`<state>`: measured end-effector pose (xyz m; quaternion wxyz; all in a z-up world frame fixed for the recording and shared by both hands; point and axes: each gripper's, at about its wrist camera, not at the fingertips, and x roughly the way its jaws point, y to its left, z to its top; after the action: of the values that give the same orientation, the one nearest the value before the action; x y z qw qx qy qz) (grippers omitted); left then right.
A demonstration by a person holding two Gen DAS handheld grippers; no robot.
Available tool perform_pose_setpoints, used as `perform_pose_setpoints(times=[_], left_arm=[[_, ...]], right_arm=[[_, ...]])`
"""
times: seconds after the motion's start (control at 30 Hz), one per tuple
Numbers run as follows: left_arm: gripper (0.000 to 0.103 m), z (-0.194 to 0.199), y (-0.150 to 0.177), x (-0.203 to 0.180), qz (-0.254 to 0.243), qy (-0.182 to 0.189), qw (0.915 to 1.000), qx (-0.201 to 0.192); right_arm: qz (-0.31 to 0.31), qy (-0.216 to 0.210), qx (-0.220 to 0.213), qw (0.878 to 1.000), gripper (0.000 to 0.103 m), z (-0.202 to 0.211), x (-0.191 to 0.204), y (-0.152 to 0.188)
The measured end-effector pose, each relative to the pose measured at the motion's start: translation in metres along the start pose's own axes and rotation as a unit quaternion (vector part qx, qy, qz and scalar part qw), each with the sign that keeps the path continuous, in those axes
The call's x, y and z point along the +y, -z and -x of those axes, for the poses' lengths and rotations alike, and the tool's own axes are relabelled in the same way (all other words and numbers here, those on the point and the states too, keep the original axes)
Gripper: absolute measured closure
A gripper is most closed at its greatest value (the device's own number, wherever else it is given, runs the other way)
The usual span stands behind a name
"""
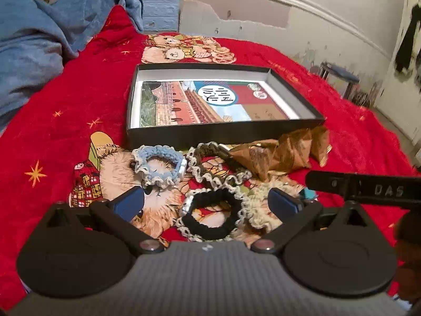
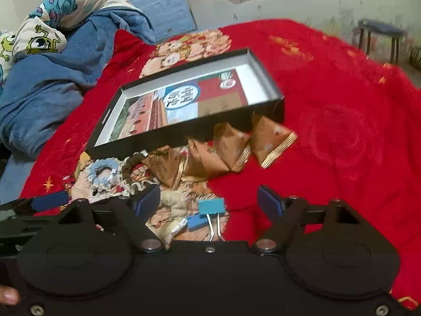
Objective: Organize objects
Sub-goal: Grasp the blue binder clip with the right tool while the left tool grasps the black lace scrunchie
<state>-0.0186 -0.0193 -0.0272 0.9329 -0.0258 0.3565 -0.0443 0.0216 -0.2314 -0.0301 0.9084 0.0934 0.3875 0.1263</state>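
Layout on the bedspread [image 1: 79, 100]

The box [image 1: 223, 131] is set behind the bracelets [image 1: 158, 168]; the packets [image 2: 231, 150] are laid right of them; a binder clip [image 2: 210, 206] is placed nearest.

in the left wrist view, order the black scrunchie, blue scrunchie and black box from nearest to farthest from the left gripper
1. black scrunchie, lying between the open fingers of the left gripper.
2. blue scrunchie, ahead, slightly left.
3. black box, farthest, beyond both scrunchies on the red blanket.

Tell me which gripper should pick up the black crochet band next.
Left. The left gripper is open with the black crochet band lying directly between its fingers. The right gripper, also open, faces the blue binder clip instead.
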Motion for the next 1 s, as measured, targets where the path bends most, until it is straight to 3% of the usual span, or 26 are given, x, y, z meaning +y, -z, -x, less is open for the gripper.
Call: perform_pose_setpoints(times=[0.1, 0.3, 0.4, 0.5, 0.67, 0.83, 0.93, 0.97, 1.0], left_arm=[[0.008, -0.006, 0.001, -0.001, -0.009, -0.005, 0.9999, 0.011], [0.019, -0.021, 0.006, 0.003, 0.020, -0.026, 0.9987, 0.040], [0.029, -0.036, 0.006, 0.003, 0.034, -0.039, 0.9971, 0.056], [0.031, -0.043, 0.008, -0.002, 0.017, -0.055, 0.9970, 0.052], [0.043, -0.037, 0.011, 0.000, 0.021, -0.049, 0.9973, 0.050], [0.044, -0.040, 0.008, 0.003, 0.037, -0.046, 0.9965, 0.059], [0.043, -0.042, 0.010, -0.002, 0.017, -0.051, 0.9968, 0.059], [0.036, -0.043, 0.010, -0.004, 0.011, -0.057, 0.9966, 0.059], [0.036, -0.043, 0.010, -0.008, 0.007, -0.060, 0.9965, 0.058]], right_arm=[[-0.007, -0.005, 0.010, 1.000, 0.035, -0.006, -0.003, 0.004], [-0.021, -0.008, 0.049, 0.999, 0.047, -0.012, -0.004, 0.008], [-0.014, -0.008, 0.046, 0.999, 0.050, -0.014, -0.002, 0.008], [-0.005, -0.002, 0.042, 0.999, 0.055, -0.019, 0.001, 0.010], [-0.013, -0.022, 0.034, 0.999, 0.060, -0.024, 0.001, 0.011], [-0.024, -0.009, 0.046, 0.999, 0.064, -0.029, -0.001, 0.012], [-0.025, 0.011, 0.050, 0.998, 0.071, -0.030, -0.005, 0.012], [-0.028, 0.014, 0.051, 0.998, 0.074, -0.030, -0.007, 0.012], [-0.036, 0.015, 0.050, 0.998, 0.076, -0.031, -0.009, 0.012]])
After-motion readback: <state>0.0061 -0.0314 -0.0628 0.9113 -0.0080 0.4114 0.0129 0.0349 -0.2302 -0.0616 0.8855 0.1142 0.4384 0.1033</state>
